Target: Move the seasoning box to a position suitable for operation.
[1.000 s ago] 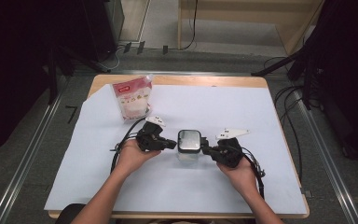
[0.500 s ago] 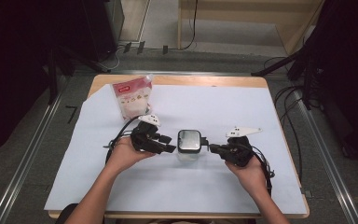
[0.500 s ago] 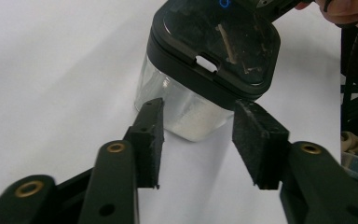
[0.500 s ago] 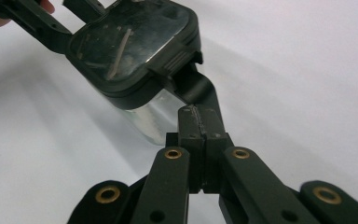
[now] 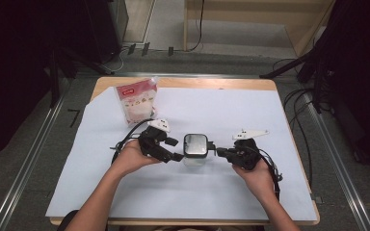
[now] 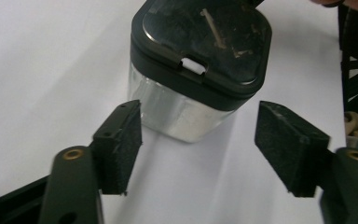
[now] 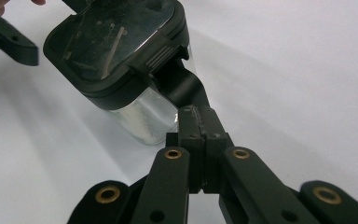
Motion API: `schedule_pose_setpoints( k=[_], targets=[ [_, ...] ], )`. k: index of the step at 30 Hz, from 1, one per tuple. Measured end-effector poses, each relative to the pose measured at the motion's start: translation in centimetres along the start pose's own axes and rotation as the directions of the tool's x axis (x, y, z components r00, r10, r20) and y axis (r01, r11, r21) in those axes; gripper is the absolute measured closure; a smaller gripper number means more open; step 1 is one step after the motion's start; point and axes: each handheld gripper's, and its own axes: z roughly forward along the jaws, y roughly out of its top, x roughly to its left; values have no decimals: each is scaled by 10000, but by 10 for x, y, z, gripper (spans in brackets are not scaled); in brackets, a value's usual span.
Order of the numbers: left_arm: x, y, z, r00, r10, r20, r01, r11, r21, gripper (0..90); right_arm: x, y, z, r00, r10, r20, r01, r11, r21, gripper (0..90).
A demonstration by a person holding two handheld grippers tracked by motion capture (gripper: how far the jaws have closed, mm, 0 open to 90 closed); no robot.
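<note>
A clear square container with a dark lid stands on the white sheet in the middle of the table. My left gripper points at it from the left. Its jaws have just been opening and now stand wide, and the left gripper view has the container just beyond the pads, untouched. From the right, my right gripper reaches the container. In the right gripper view, that gripper is shut on a black tab that sticks out from the lid.
A printed bag of white contents stands at the back left of the white sheet. The sheet covers most of the wooden table. Black cables trail from both grippers towards the person's forearms.
The left gripper's jaws have spread apart and come off the container. The container and the right gripper's hold on the tab look unchanged.
</note>
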Motion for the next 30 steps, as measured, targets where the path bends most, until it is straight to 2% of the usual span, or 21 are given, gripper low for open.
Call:
schedule_pose_setpoints(
  k=[1, 4, 10, 16, 18, 24, 30],
  targets=[
    [0, 1, 0, 10000, -6, -39, 6, 10000, 6, 270, 0, 0, 0, 10000, 8, 33, -8, 10000, 25, 900],
    [2, 3, 2, 9997, 20, 250, -16, 9999, -137, 213, 0, 0, 1, 10000, 11, 39, -11, 10000, 9, 900],
    [4, 7, 9, 9995, 172, 265, -167, 9997, -196, 144, 0, 0, 1, 9999, 85, 76, -85, 10000, -14, 900],
    [3, 10, 12, 9991, 411, 109, -409, 9990, -186, 141, -1, 1, 1, 9999, 51, 98, -51, 10000, 21, 900],
    [3, 12, 14, 9984, 510, 246, -505, 9985, -192, 141, -1, 1, 2, 9999, 63, 103, -63, 10000, 18, 900],
    [1, 13, 24, 9977, 677, 18, -677, 9977, 57, 140, -1, 1, 2, 9999, 107, 130, -107, 9999, 40, 900],
    [1, 14, 30, 9970, 750, -176, -750, 9972, 15, 146, -1, 0, 3, 9998, 74, 165, -74, 10000, -16, 900]
  ],
)
